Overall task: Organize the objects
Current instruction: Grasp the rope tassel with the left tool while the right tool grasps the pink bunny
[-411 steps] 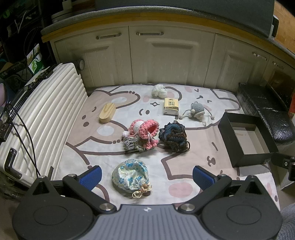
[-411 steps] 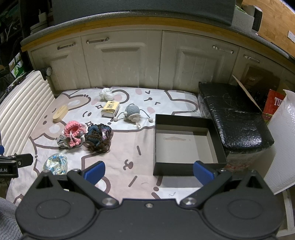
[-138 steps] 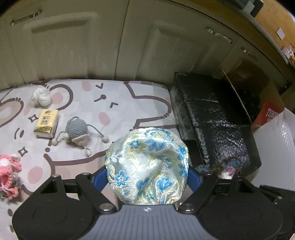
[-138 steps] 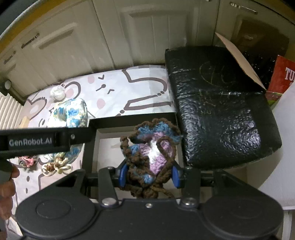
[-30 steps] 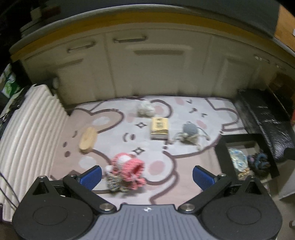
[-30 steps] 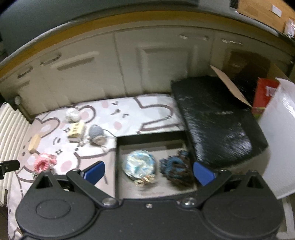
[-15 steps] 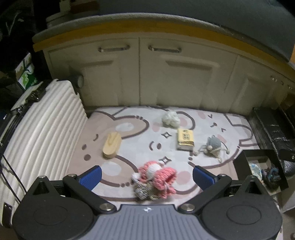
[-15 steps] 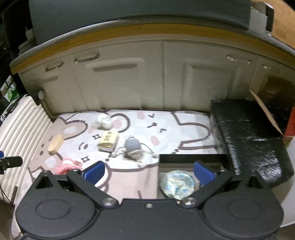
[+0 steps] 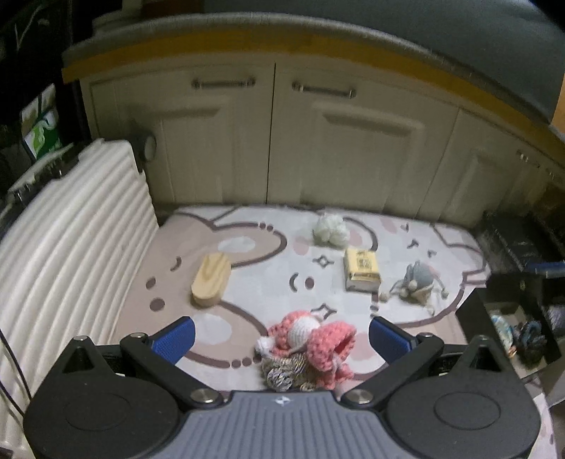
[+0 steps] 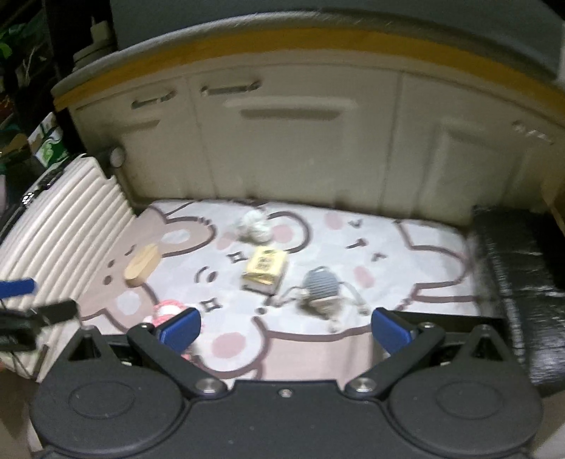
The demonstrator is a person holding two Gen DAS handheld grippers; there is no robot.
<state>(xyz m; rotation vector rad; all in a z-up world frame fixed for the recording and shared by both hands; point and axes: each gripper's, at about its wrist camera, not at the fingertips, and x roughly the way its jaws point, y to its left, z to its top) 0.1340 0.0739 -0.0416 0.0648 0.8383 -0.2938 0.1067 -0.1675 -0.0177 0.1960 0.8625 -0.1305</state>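
We see cream cabinet doors [image 9: 275, 141] under a grey counter [image 9: 317, 31], and a cartoon-printed floor mat [image 9: 247, 268] in dim light.

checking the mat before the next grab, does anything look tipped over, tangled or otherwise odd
One thing stands out: the pink crochet piece lies partly on top of a small grey patterned pouch, so the two are piled together rather than apart. The wooden block, yellow box and grey knitted toy lie separately on the mat.
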